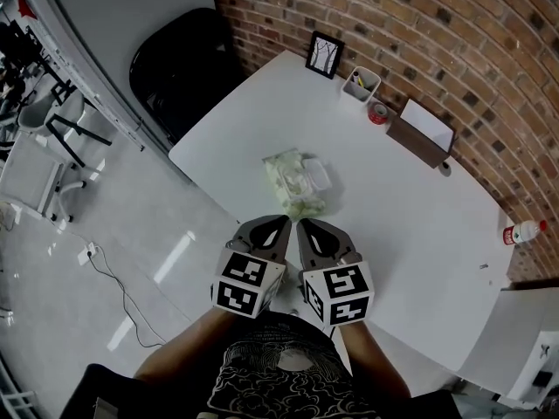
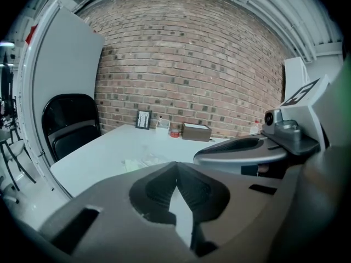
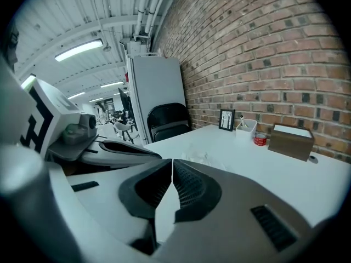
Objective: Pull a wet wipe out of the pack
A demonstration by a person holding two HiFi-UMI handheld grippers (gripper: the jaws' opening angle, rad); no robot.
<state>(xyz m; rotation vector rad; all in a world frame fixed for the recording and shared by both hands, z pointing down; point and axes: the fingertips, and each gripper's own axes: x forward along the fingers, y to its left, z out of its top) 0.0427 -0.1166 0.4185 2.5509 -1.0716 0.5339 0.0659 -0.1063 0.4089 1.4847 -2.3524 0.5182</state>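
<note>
A pale green wet wipe pack (image 1: 296,182) with a clear lid lies flat on the white table (image 1: 262,112), near the front edge. It shows faintly in the left gripper view as a pale patch (image 2: 143,161) and in the right gripper view (image 3: 204,158). My left gripper (image 1: 285,220) and right gripper (image 1: 300,223) hover side by side just short of the pack, both shut with nothing between the jaws. The jaw tips meet in the left gripper view (image 2: 176,164) and in the right gripper view (image 3: 172,161).
Along the brick wall stand a small picture frame (image 1: 324,54), a white pen holder (image 1: 362,83), a red tape roll (image 1: 378,113) and a brown box (image 1: 422,133). A bottle (image 1: 522,231) sits at the far right. A black chair (image 1: 179,64) stands at the table's left end.
</note>
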